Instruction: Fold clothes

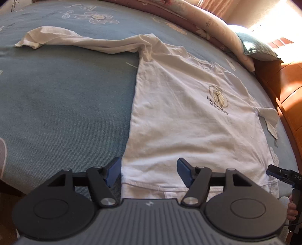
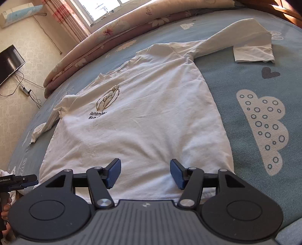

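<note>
Now: blue bedspread [image 2: 245, 79] | rolled quilt [image 2: 98, 37] | window [image 2: 105, 7] | wall TV [image 2: 9, 62]

The white long-sleeved cotton shirt [image 2: 143, 120] with a small chest print lay flat, front up, on the blue bed, both sleeves stretched outward.

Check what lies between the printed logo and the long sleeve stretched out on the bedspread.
Only plain, wrinkled white shirt cloth lies between the logo and the sleeve; the right wrist view shows it best.
</note>
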Action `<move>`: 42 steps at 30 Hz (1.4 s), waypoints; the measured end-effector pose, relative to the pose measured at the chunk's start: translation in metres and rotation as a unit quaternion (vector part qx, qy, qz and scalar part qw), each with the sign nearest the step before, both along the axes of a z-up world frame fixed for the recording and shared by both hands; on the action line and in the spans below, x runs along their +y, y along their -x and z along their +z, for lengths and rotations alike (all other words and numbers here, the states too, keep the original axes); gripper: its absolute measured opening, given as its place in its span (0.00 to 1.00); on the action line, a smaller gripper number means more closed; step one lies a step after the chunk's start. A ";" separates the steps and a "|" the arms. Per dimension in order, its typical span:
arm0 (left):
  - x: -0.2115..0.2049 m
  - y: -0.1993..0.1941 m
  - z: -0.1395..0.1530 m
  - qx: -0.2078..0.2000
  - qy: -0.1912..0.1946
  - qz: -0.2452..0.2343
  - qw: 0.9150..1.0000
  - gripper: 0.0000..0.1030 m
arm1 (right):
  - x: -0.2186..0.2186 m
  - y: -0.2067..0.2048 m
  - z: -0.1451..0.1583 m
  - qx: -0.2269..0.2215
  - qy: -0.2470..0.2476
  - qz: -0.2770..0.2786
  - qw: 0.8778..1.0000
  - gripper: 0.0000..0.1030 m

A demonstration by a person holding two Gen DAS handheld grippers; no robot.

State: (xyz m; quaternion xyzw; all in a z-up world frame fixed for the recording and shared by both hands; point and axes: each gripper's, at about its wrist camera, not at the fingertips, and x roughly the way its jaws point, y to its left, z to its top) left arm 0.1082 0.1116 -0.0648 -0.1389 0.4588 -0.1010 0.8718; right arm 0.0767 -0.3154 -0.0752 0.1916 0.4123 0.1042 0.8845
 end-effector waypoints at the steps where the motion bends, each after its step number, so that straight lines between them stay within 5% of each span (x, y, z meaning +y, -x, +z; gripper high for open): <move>1: -0.012 -0.001 0.004 -0.013 -0.008 -0.021 1.000 0.64 | 0.009 -0.001 0.005 -0.004 0.025 0.012 1.000 0.66; 7: -0.098 0.006 0.007 -0.076 -0.071 -0.150 0.983 0.71 | 0.087 -0.003 0.011 -0.056 0.152 0.134 0.978 0.78; 12: -0.121 0.020 -0.019 -0.056 -0.104 -0.187 0.975 0.79 | 0.100 0.004 -0.006 -0.043 0.169 0.148 0.973 0.88; 18: -0.110 0.025 -0.006 -0.053 -0.131 -0.224 0.964 0.81 | 0.065 0.019 -0.003 -0.031 0.153 0.131 0.979 0.95; 25: -0.124 -0.033 0.021 -0.096 -0.097 -0.276 0.952 0.82 | 0.056 -0.054 0.044 -0.072 0.007 0.130 0.989 0.95; 27: -0.125 -0.045 0.016 -0.087 -0.105 -0.260 0.956 0.82 | 0.063 -0.081 0.056 -0.083 0.006 0.131 0.988 0.95; 30: -0.111 -0.056 0.002 -0.063 -0.072 -0.246 0.964 0.82 | 0.064 -0.106 0.066 -0.103 0.074 0.124 0.984 0.94; 33: -0.099 -0.058 -0.013 -0.039 -0.059 -0.233 0.970 0.82 | 0.031 -0.129 0.058 -0.092 0.105 0.097 0.985 0.89; 42: -0.084 -0.061 -0.014 -0.032 0.008 -0.183 0.983 0.84 | -0.098 -0.204 0.008 -0.007 0.017 -0.035 0.999 0.80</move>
